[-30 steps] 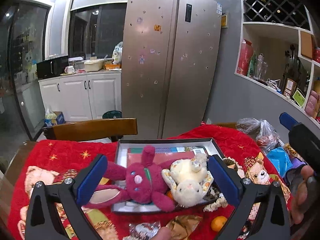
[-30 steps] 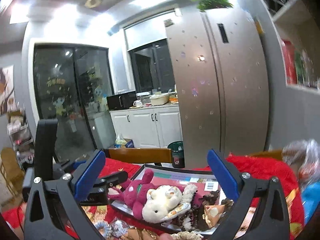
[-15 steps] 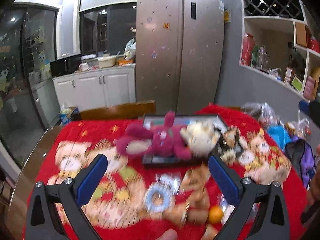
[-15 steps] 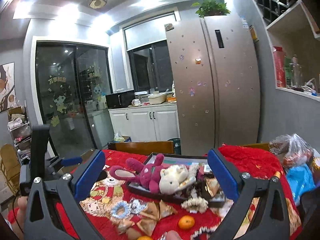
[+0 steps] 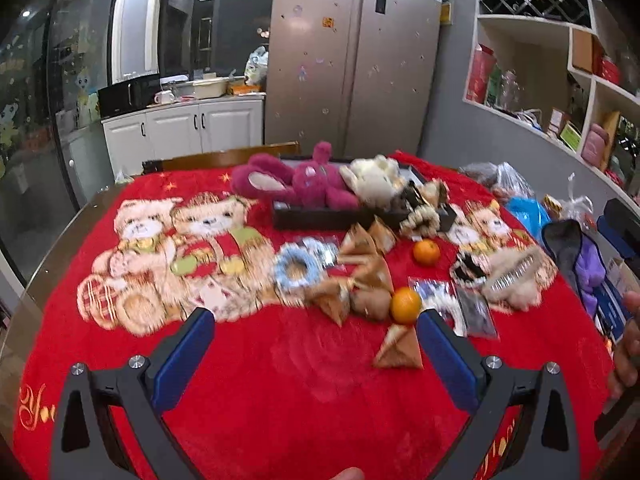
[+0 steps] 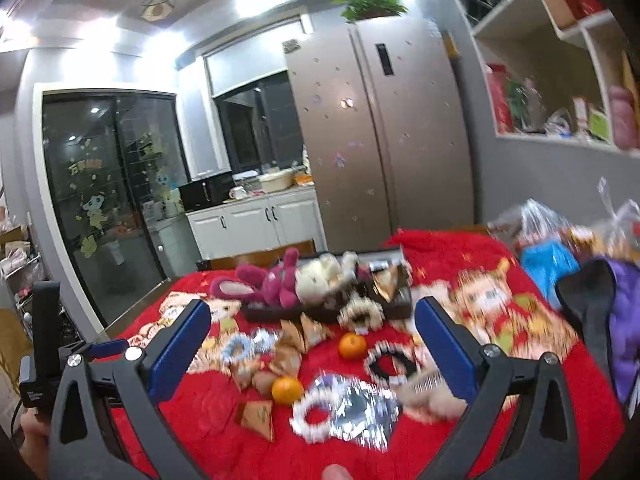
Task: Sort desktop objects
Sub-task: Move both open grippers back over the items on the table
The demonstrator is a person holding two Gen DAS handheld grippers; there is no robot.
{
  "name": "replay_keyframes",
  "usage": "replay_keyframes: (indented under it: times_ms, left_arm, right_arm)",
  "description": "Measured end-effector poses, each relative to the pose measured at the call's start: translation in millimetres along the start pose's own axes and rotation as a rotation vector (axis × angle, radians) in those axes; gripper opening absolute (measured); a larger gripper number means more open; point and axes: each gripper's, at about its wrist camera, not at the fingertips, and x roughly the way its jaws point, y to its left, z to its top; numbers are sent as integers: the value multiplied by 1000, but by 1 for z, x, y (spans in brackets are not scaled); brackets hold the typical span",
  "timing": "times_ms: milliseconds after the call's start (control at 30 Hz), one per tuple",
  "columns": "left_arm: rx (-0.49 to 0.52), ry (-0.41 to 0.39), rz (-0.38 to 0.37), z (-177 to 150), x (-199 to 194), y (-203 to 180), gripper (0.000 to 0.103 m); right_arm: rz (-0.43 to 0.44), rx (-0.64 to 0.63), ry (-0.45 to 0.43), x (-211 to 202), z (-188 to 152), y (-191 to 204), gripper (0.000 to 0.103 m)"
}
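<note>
**Desktop objects spread over the red cloth, both grippers held open above them**

The desktop objects are scattered across a red blanket [image 5: 280,368] printed with bears. At its far side a dark tray [image 5: 320,216] is seen, and in it 2 soft toys are lying: a magenta plush rabbit [image 5: 316,184] and, touching it on the right, a cream plush animal [image 5: 376,178]. Small dark and gold items are piled at the tray's right end; they are too blurred to be told apart.

In front of the tray, on the cloth, a blue fluffy ring [image 5: 298,266], several gold pyramid packets [image 5: 366,272], 2 oranges [image 5: 405,305] and a clear packet [image 5: 476,312] are laid out. 1 separate gold packet [image 5: 398,350] is lying nearest the camera.

The left gripper [image 5: 316,356] is held with its blue pads wide apart and nothing between them; the separate gold packet is just inside its right finger, and the near orange is just beyond that fingertip. The right gripper [image 6: 312,344] is likewise spread and empty, with the near orange [image 6: 287,390] and a silver-white ring [image 6: 316,416] seen between its fingers, lower on the cloth. A purple bag [image 6: 624,320] is lying at the right edge.
</note>
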Motion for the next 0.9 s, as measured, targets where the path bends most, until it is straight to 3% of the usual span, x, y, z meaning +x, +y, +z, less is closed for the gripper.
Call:
replay_keyframes:
  times_ms: [433, 900]
  left_arm:
    - [-16, 60, -38, -26, 6, -15, 103]
    - [15, 182, -89, -42, 63, -46, 103]
  right_arm:
    - [-27, 8, 70, -8, -29, -13, 103]
    - [4, 76, 325, 82, -79, -44, 103]
